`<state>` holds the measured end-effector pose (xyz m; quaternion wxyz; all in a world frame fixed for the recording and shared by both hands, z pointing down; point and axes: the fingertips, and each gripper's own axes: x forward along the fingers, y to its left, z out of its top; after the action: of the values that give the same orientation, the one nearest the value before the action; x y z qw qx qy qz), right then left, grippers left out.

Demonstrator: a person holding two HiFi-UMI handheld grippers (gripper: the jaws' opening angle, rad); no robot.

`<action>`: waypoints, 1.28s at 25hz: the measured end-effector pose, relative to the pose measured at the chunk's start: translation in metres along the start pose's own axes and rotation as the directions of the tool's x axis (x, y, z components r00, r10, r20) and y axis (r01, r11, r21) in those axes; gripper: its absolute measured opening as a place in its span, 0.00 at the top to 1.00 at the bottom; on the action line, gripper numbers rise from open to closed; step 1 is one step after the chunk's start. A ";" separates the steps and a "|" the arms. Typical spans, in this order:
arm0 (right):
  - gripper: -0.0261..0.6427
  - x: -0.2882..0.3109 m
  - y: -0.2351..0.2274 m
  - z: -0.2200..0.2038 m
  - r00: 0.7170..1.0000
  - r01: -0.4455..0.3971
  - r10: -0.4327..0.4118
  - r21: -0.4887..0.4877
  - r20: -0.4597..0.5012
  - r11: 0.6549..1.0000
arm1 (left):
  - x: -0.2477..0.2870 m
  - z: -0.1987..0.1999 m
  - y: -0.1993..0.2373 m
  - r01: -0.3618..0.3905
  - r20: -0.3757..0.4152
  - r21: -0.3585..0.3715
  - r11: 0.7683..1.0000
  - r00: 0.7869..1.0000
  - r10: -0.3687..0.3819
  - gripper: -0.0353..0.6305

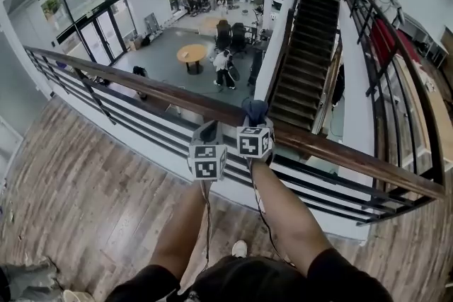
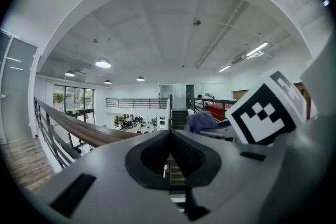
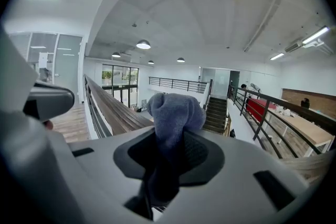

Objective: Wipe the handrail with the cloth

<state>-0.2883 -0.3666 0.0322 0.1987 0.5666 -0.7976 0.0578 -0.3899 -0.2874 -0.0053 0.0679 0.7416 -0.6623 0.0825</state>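
Blue cloth (image 3: 175, 113) pinched in right hand-held gripper (image 3: 170, 157), over handrail (image 3: 113, 110)

bright, even ceiling and window light, strong fisheye bending, dark vignetted corners, blurred foreground

The bunched blue-grey cloth (image 3: 175, 113) vanishes at its lower end between the fingers of the right gripper (image 3: 170, 145). The brown wooden handrail (image 3: 113, 110) disappears, at its near stretch, behind that gripper.
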 end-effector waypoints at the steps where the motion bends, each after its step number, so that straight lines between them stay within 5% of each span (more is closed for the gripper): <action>1: 0.81 -0.004 -0.008 -0.003 1.000 0.007 -0.007 0.003 -0.001 1.000 | 0.000 0.000 -0.008 0.016 0.000 0.007 1.000 1.000 -0.016 0.95; 32: 0.81 -0.150 -0.268 -0.102 0.986 0.161 -0.158 0.067 -0.048 0.985 | 0.023 -0.003 -0.294 0.346 -0.053 0.005 0.938 0.937 -0.345 0.95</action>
<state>0.0281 -0.2961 0.0326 0.1993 0.6338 -0.7429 0.0822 -0.0959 -0.2759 0.0054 0.0929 0.8445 -0.5191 0.0930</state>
